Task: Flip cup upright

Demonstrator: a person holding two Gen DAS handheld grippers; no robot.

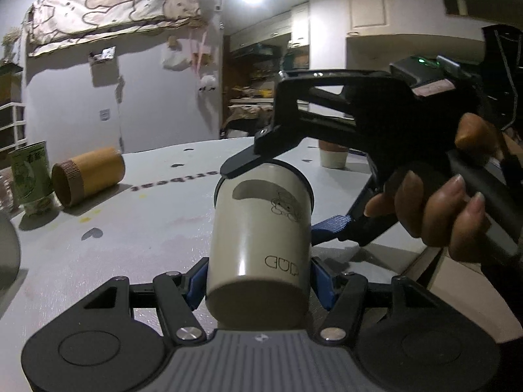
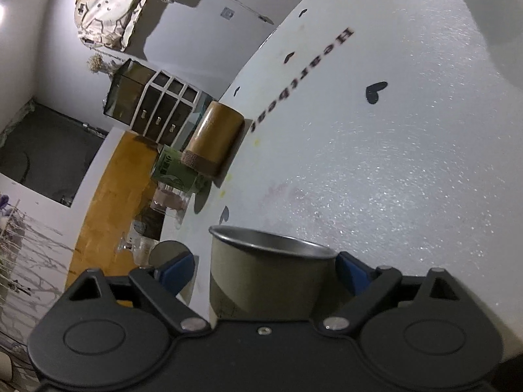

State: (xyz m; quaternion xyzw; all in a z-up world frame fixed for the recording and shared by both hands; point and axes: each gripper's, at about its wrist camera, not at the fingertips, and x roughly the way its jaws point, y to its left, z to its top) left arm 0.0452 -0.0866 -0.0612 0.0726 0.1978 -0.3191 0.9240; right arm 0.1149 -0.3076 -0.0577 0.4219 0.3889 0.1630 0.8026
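A beige metal cup (image 1: 261, 238) with a small bear drawing is held tilted above the white table (image 1: 137, 228), its closed base toward my left camera. My left gripper (image 1: 260, 282) is shut on the cup's base end, blue pads on both sides. My right gripper (image 1: 294, 196) comes in from the right and clamps the cup's rim end. In the right wrist view the cup (image 2: 268, 281) sits between the blue pads of the right gripper (image 2: 264, 266), its steel-lined mouth pointing away toward the table (image 2: 392, 163).
A brown cylindrical cup (image 1: 90, 174) lies on its side at the table's left, next to a green can (image 1: 31, 176). Another cup (image 1: 333, 155) stands at the far side. A person's hand (image 1: 451, 215) holds the right gripper.
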